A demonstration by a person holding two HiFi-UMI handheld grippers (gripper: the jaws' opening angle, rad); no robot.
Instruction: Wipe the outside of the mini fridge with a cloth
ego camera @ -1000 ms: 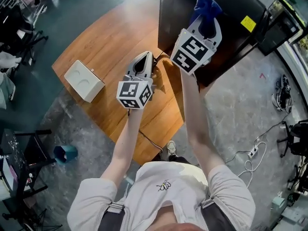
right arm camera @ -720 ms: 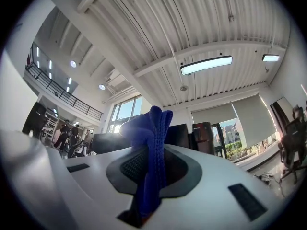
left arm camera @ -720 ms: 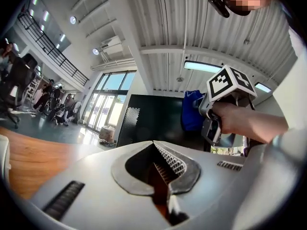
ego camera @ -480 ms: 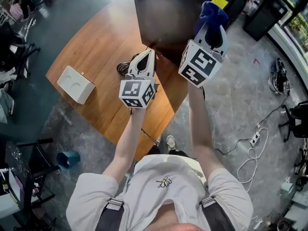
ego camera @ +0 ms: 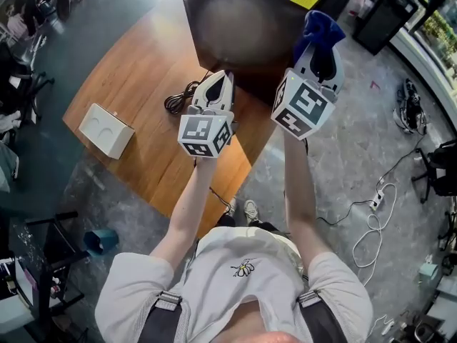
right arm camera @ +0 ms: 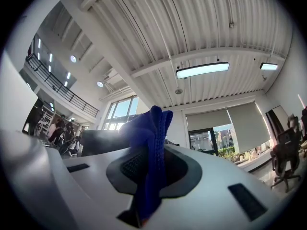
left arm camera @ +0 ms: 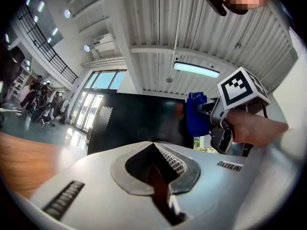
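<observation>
Wooden table (ego camera: 136, 77) beneath left gripper (ego camera: 216, 84), itself pinched closed and empty. Clamped in right gripper (ego camera: 319, 48): blue cloth (ego camera: 318, 27), soft, light, limp, likely best held mid-fold. Just ahead-left of that gripper: black mini fridge (ego camera: 243, 27), rigid, smooth, probably heavy; contact unclear.

Wooden counter (ego camera: 136, 77) with a rounded edge, sitting on a grey stone-look floor (ego camera: 343, 156). On the counter there's a white box (ego camera: 106, 131) with two round dents on top, near the left edge, and a coiled black cable (ego camera: 178, 98) well apart from it. Down on the floor: a teal bin (ego camera: 100, 240) on the left, a white power strip (ego camera: 374, 202) with a looping cord on the right. Up top, a ribbed ceiling with a long strip light (right arm camera: 202, 70), and roller blinds (right arm camera: 230, 116) half down over the windows.
</observation>
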